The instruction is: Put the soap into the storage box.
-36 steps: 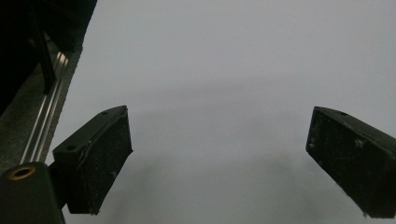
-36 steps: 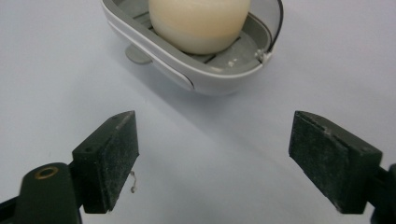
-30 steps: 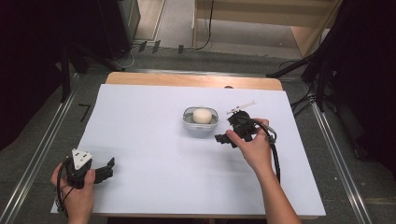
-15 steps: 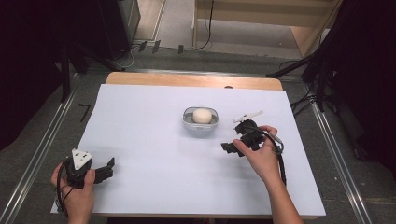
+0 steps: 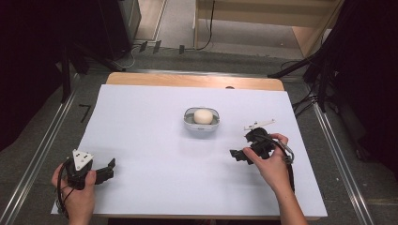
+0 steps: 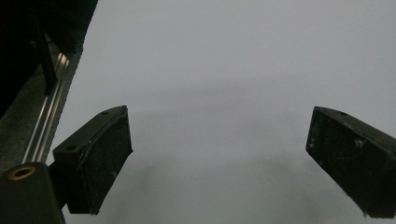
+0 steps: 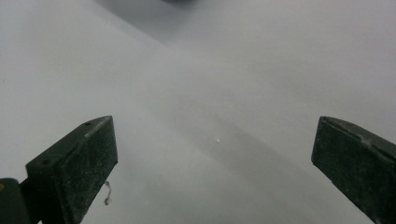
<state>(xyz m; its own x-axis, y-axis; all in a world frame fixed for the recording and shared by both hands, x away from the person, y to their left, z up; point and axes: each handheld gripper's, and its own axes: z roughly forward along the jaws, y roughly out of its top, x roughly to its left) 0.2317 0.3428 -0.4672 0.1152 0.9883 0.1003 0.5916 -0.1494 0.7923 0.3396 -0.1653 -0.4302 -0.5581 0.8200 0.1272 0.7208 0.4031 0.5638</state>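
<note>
White sheet covered most of the desk [image 5: 155,122] in the high view, with a strip of bare wood showing at the far edge. The right claw [image 5: 237,156] sat low over the sheet in the person's right hand [image 5: 271,161], pointing toward the middle of the desk. Its jaws had just been opening, with nothing between them. The small grey bowl [image 5: 201,119] with a pale round ball [image 5: 202,116] in it was up and off to the left of that claw, near but clearly apart from it. The left claw [image 5: 109,169] was way over at the near left corner, held in the left hand [image 5: 75,192], grey plate on top, well apart from the bowl and from the other claw.

Left claw view: both black jaws stood wide apart with nothing between them, just plain white sheet ahead of the left claw [image 6: 219,158]. A metal rail [image 6: 49,121] and dark floor ran past its left jaw.

Right claw view: same deal, right claw [image 7: 212,163] spread wide, jaws at the far left and right edges of the shot and bare sheet in the gap. A dark blurry bit at the very top edge, straight ahead of the claw, could have been the bowl, but I couldn't tell. A little thread-like scrap [image 7: 108,192] hung off the left jaw.
</note>
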